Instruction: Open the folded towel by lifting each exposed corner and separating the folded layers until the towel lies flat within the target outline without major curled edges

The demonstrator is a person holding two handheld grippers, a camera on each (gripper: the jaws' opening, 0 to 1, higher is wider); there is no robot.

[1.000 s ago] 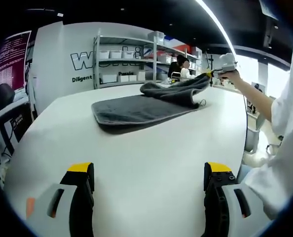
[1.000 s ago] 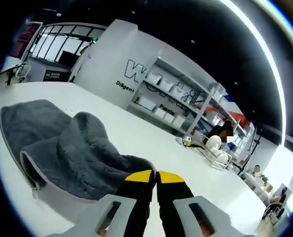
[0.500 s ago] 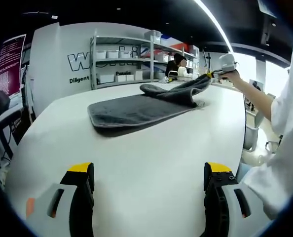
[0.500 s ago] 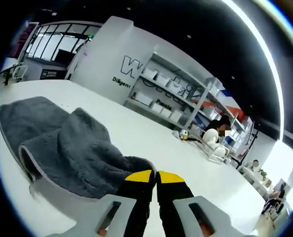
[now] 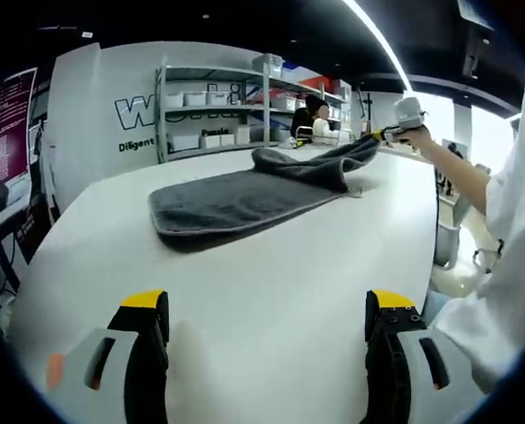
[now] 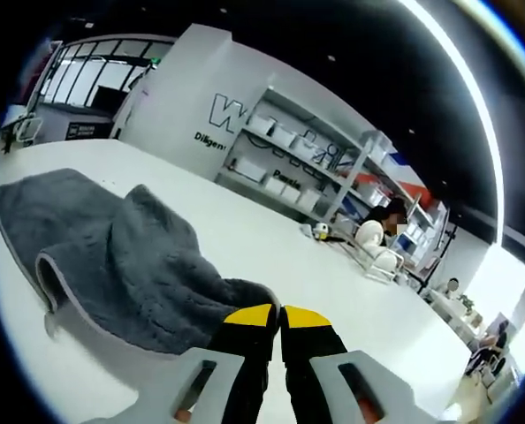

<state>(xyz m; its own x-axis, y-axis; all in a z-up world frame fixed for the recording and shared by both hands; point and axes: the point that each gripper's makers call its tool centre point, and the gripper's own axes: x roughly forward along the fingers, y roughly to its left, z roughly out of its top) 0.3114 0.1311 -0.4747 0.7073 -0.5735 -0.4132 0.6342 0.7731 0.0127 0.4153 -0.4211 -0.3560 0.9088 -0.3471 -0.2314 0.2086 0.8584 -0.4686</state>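
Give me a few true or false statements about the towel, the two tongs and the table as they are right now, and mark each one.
1. The right tongs are shut on a corner of the grey towel. True.
2. The left tongs are gripping the towel. False: their jaws stand wide apart over bare white table, well short of the towel.
3. The towel lies fully flat. False: the end at the right tongs is lifted and a layer is draped in a fold over the rest.
4. Shelving with white bins stands behind the table. True.
5. The towel is bright red. False: it is dark grey.
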